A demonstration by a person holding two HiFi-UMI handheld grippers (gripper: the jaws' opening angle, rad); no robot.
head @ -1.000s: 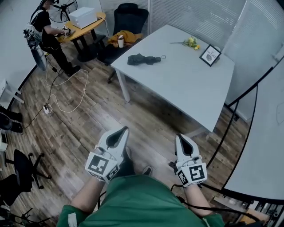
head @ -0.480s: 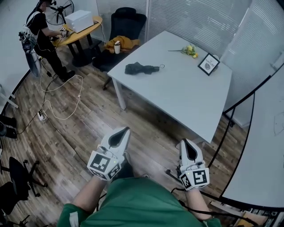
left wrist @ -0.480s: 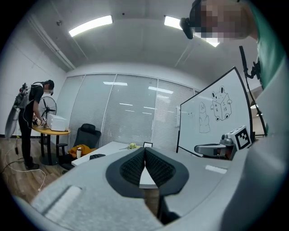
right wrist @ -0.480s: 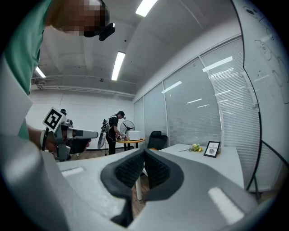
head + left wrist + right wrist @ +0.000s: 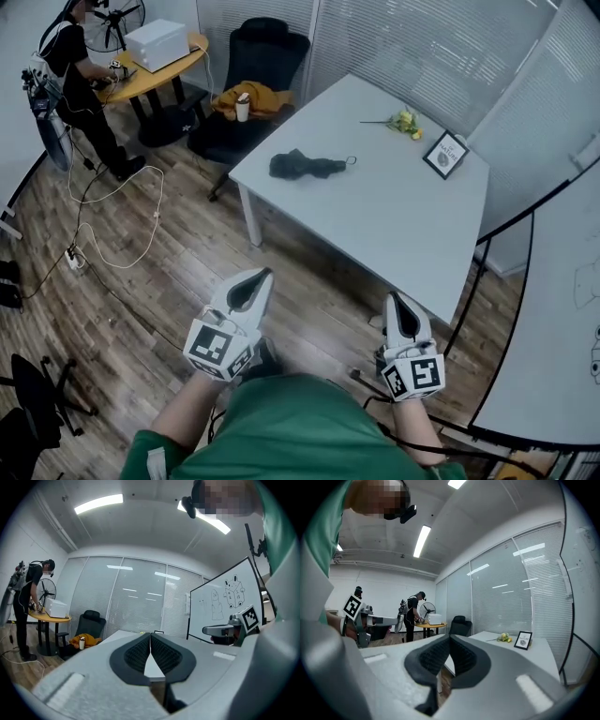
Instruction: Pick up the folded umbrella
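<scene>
Counted from the head view: two tools, left tool (image 5: 253, 281) at 7 o'clock, right tool (image 5: 394, 302) at 5 o'clock. Two tabletops: white tabletop (image 5: 394, 220) at 1 o'clock, round wooden tabletop (image 5: 142, 79) at 10 o'clock. On the white one: one folded umbrella (image 5: 306, 166), one picture frame (image 5: 446, 155), one bunch of yellow flowers (image 5: 405, 121). At 11 o'clock: one black office chair (image 5: 267, 42), one yellow cloth (image 5: 264, 96), one cup (image 5: 243, 107). By the round one: one white box (image 5: 157, 42), one fan (image 5: 122, 19), one person (image 5: 66, 58).

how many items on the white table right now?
3: folded umbrella near the table's left end; yellow flowers at the far edge; framed picture standing just right of the flowers. The whole top is in view, so nothing seems hidden.
</scene>
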